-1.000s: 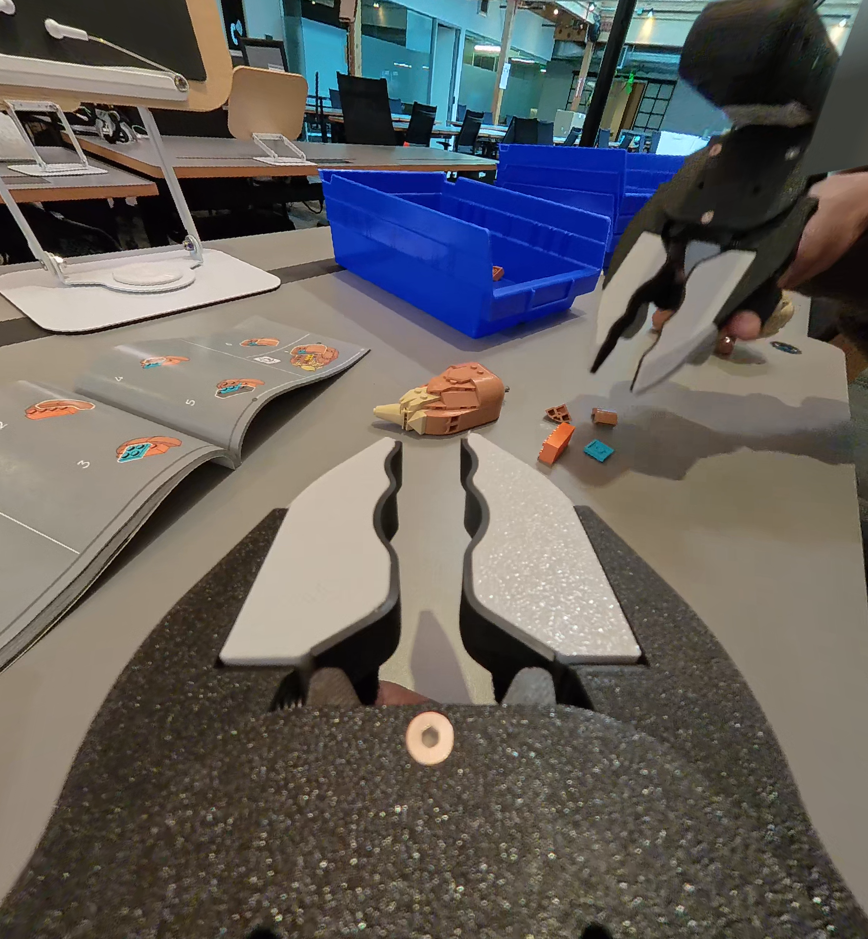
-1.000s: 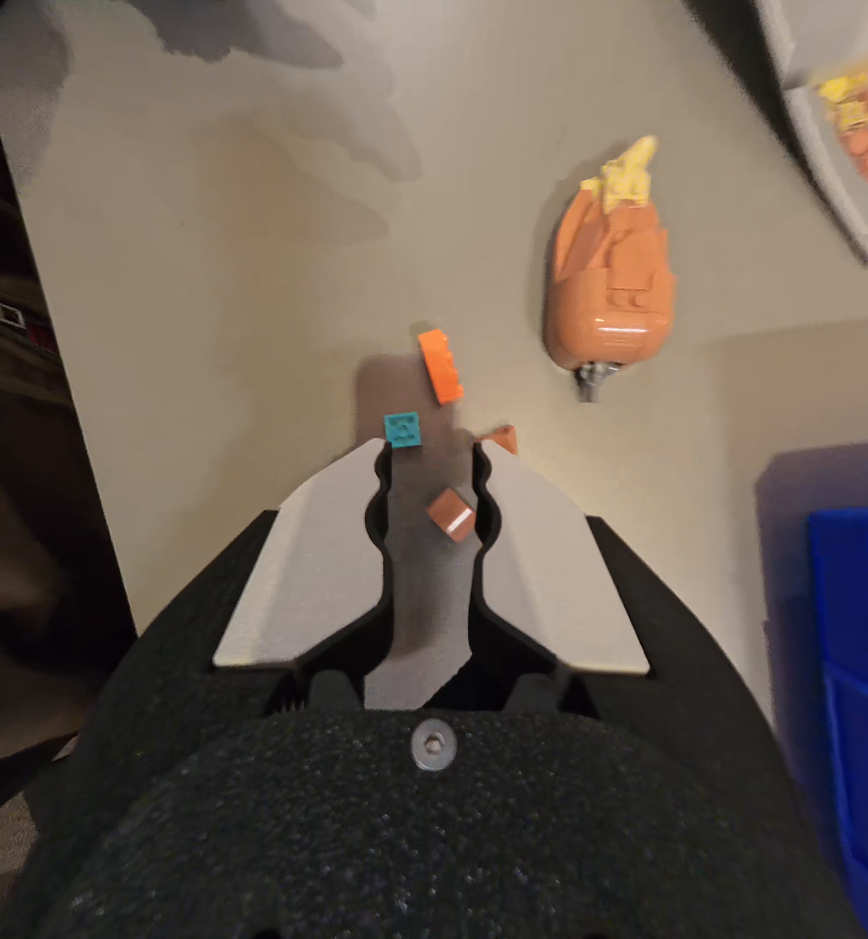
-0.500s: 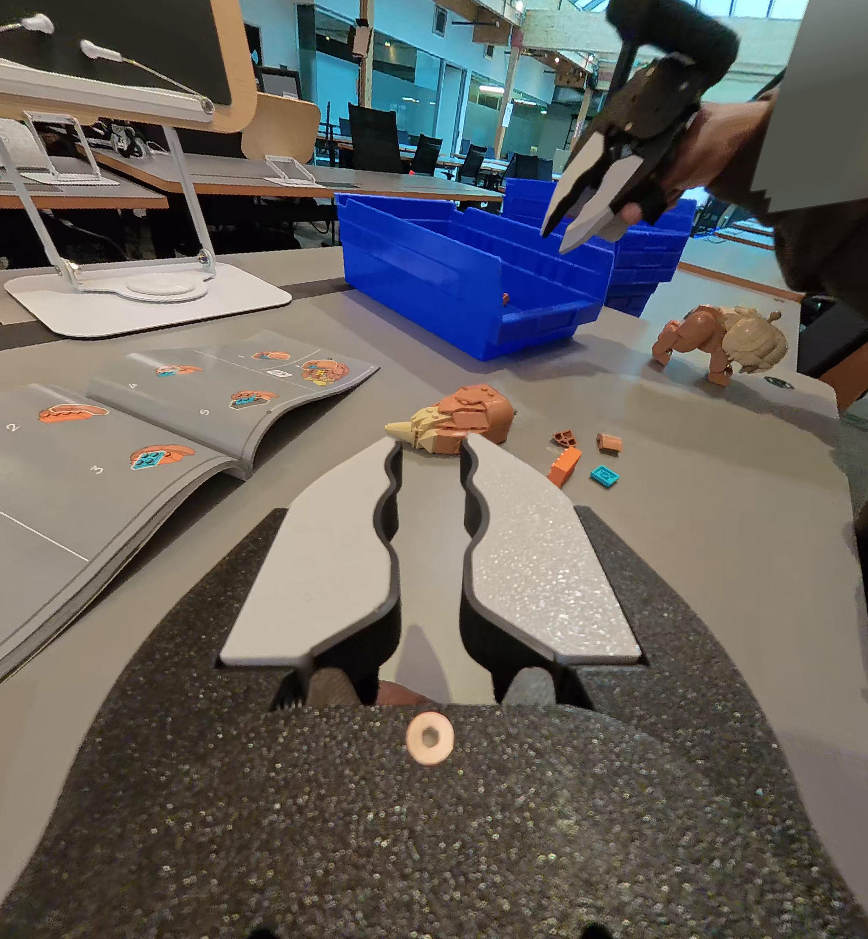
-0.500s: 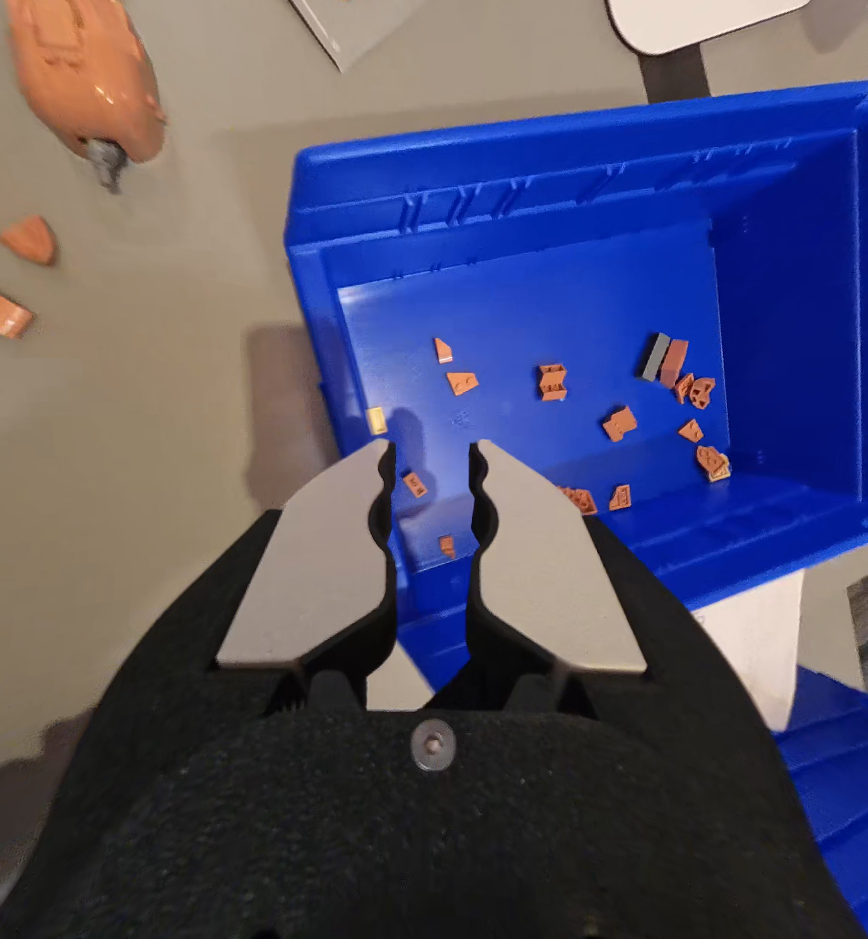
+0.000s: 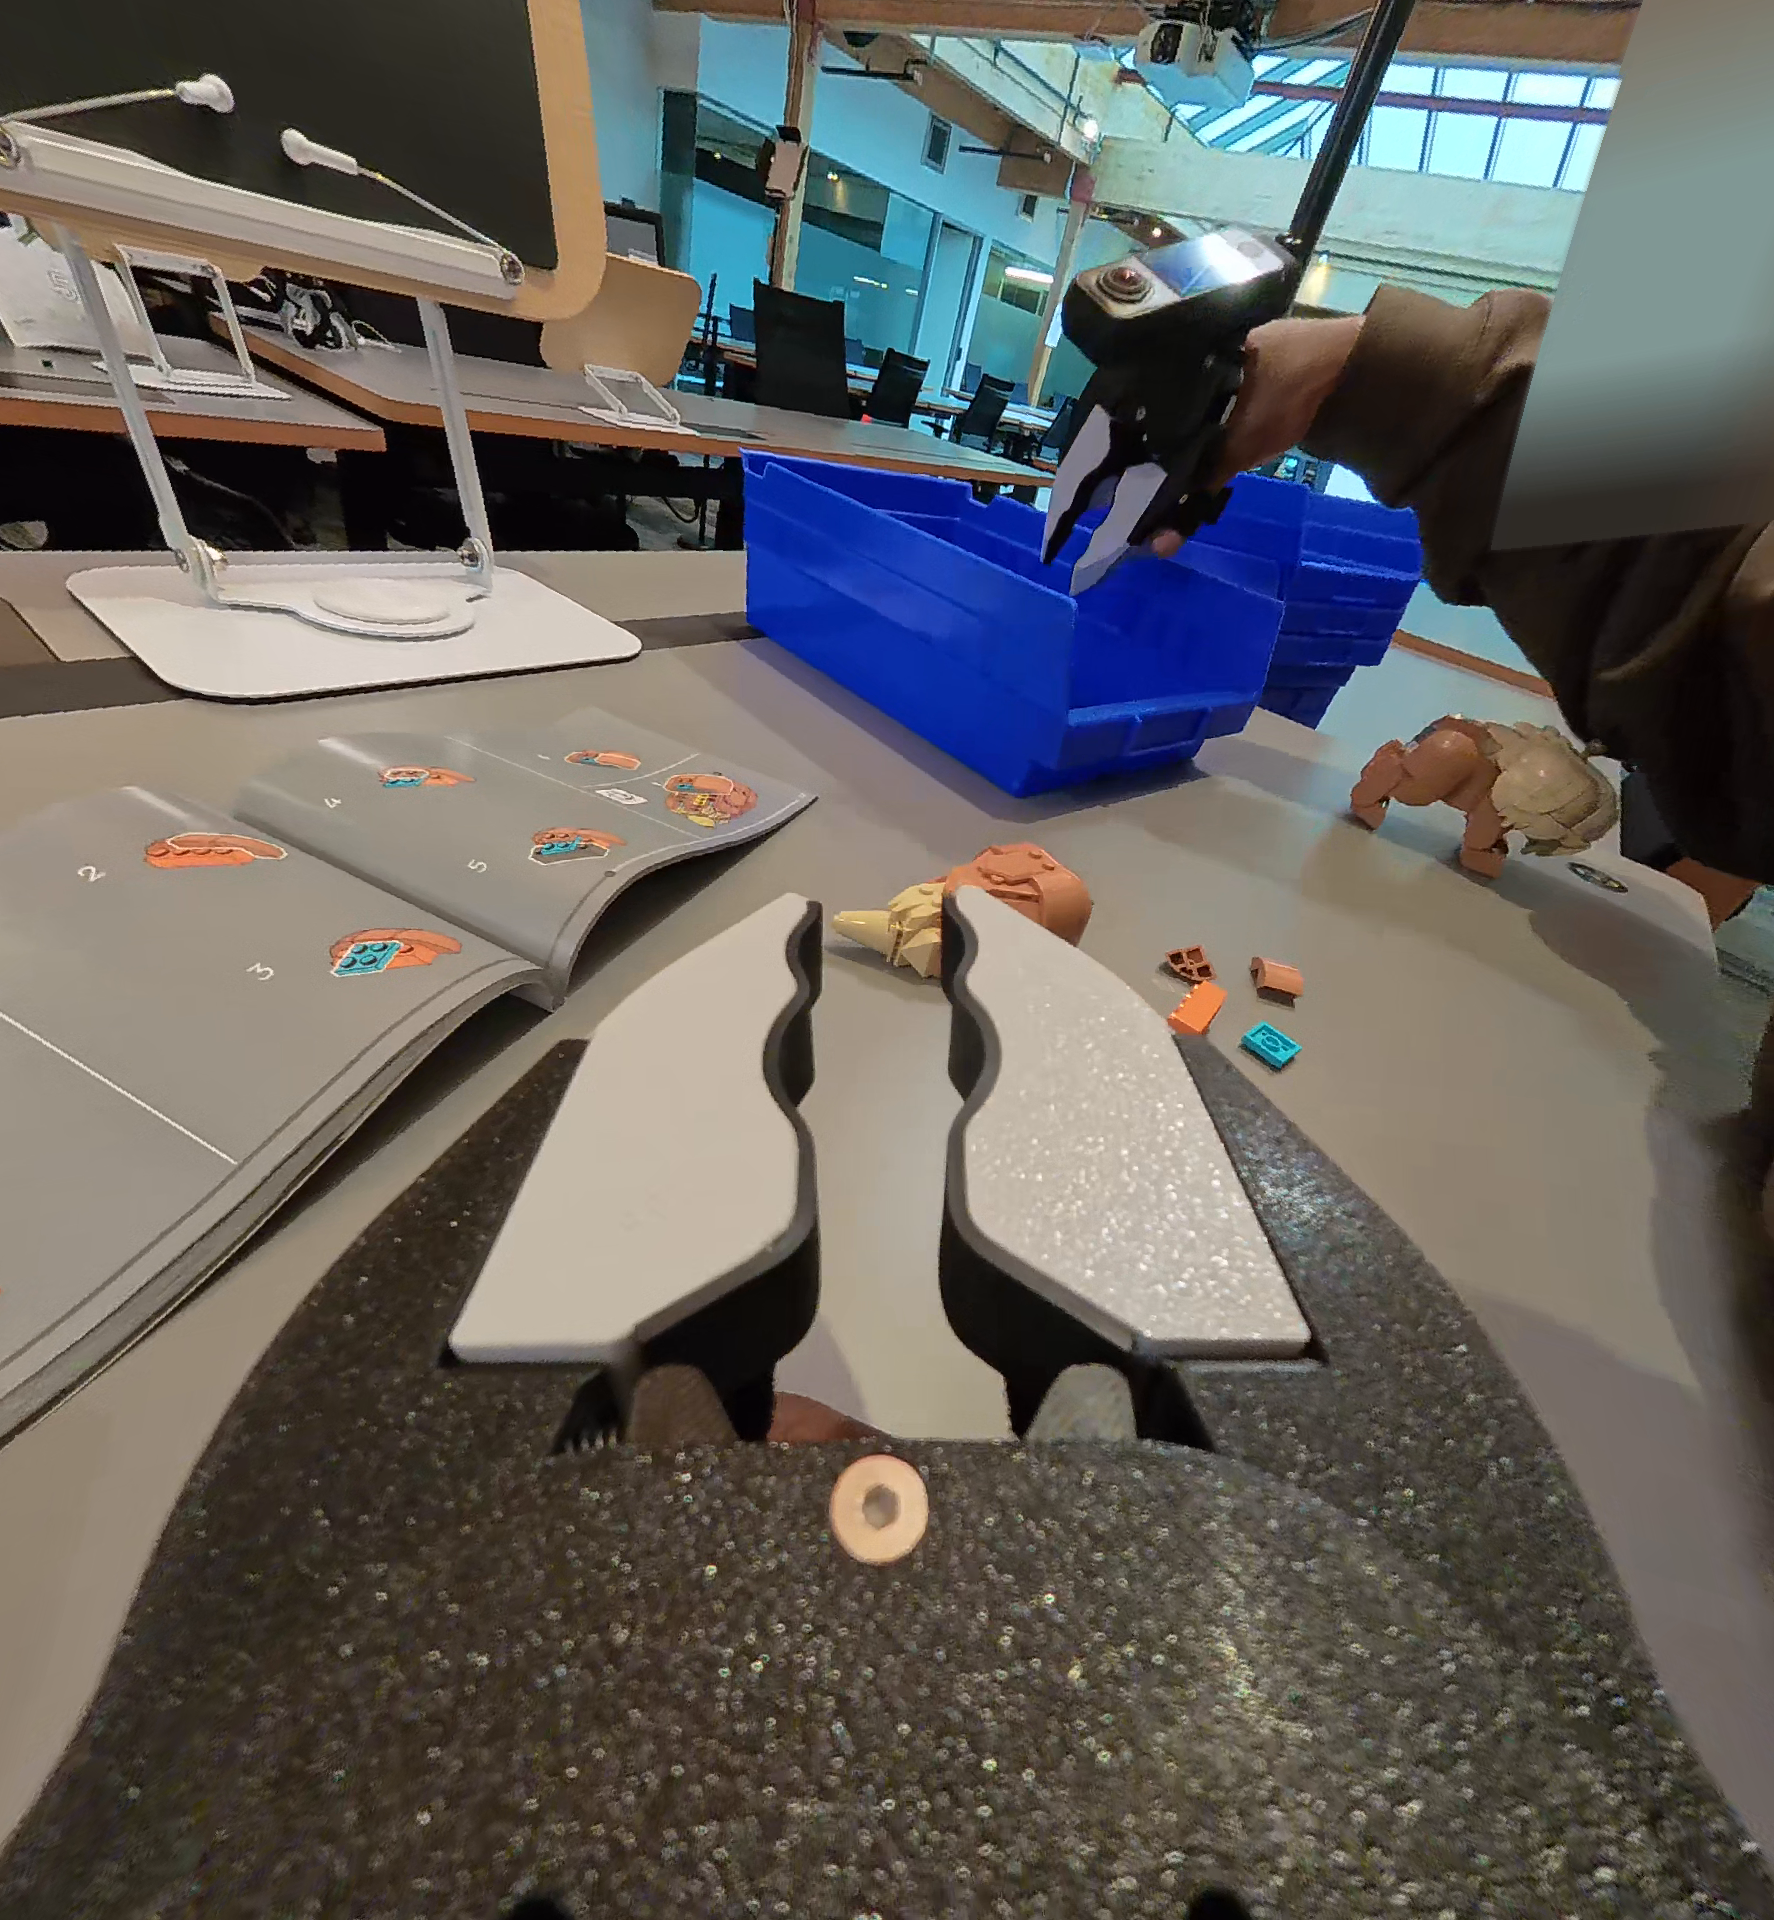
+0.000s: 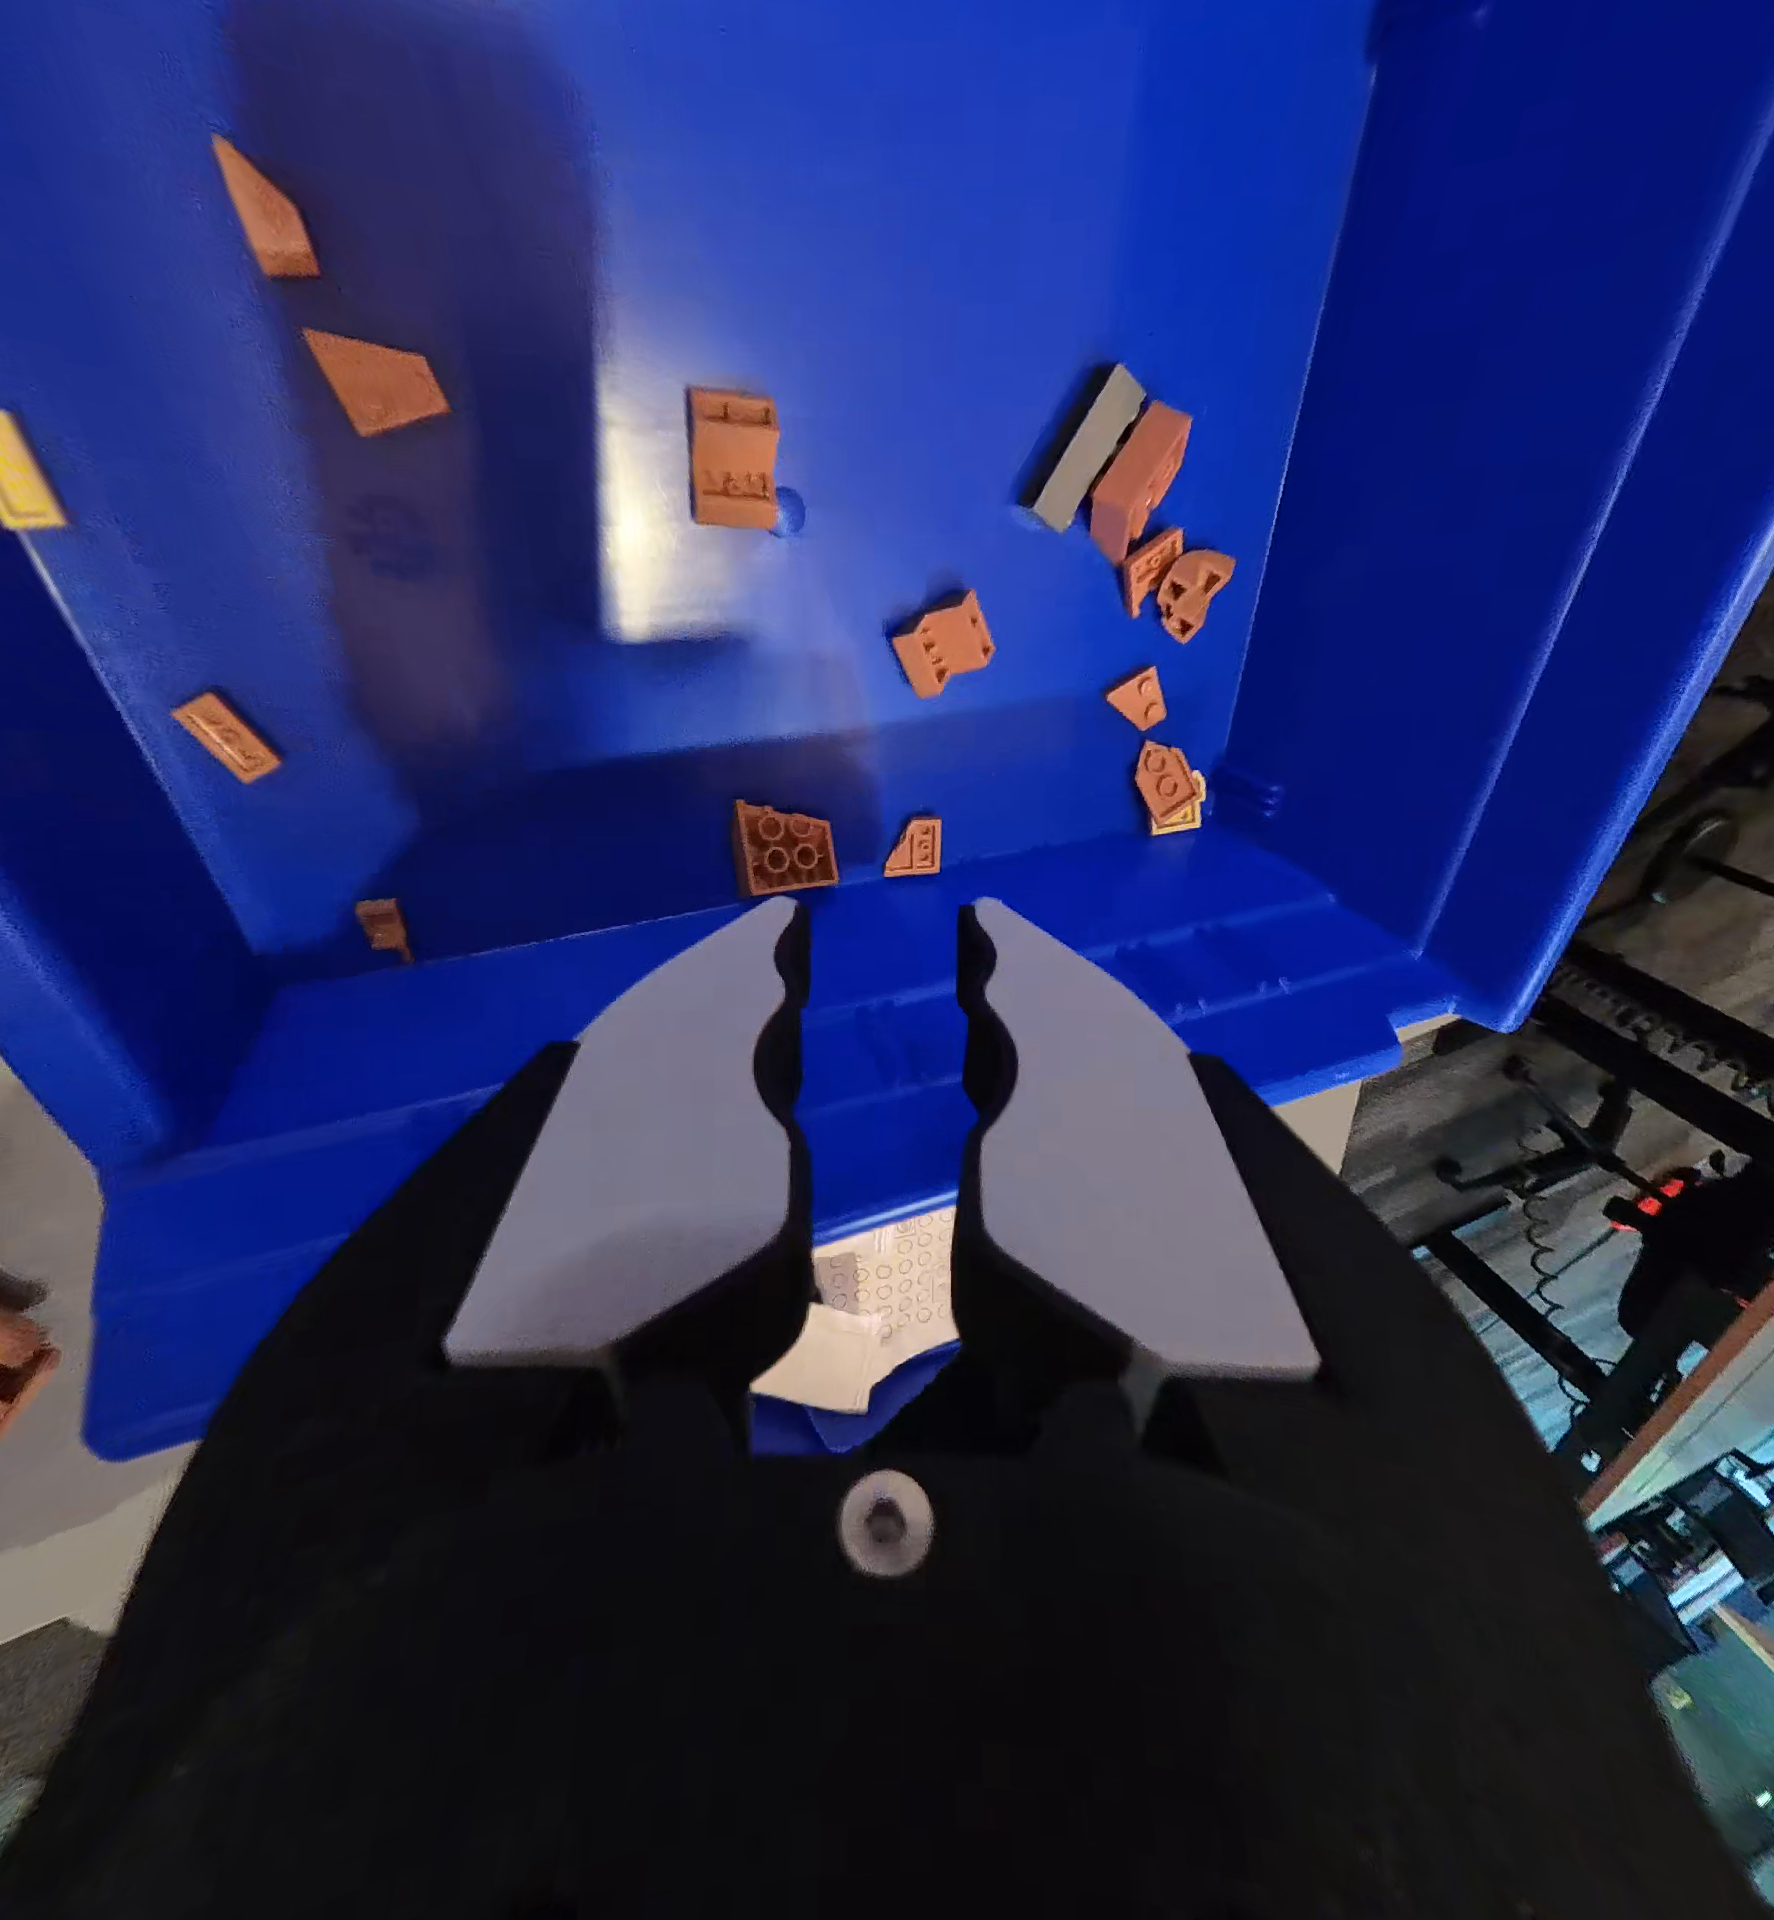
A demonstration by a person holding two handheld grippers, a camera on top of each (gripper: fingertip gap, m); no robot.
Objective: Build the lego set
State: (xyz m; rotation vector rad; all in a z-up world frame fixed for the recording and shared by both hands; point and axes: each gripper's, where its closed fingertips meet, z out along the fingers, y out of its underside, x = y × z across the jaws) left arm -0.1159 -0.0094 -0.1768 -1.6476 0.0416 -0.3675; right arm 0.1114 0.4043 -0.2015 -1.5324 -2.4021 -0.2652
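My left gripper (image 5: 881,914) is open and empty, low over the grey table, just short of a built brown and tan lego head (image 5: 976,902). Loose pieces lie to its right: a dark orange wedge (image 5: 1189,962), a brown piece (image 5: 1276,977), an orange brick (image 5: 1199,1008) and a teal plate (image 5: 1269,1044). My right gripper (image 6: 881,914) is open and empty above the near rim of the blue bin (image 6: 966,208), which holds several brown lego pieces, among them a studded wedge (image 6: 783,848). In the left wrist view the right gripper (image 5: 1075,556) hangs over the bin (image 5: 924,634).
An open instruction booklet (image 5: 270,935) lies at the left. A white stand (image 5: 343,613) holding a screen sits at the back left. A built brown and tan lego animal (image 5: 1485,784) stands at the right near the table edge. More blue bins (image 5: 1350,592) stand behind the first. There is about 50 centimetres between the tips of the two grippers.
My right gripper has left the loose pieces on the table, risen and moved over the blue bin, then lowered toward its inside. My left gripper has stayed nearly still and open.
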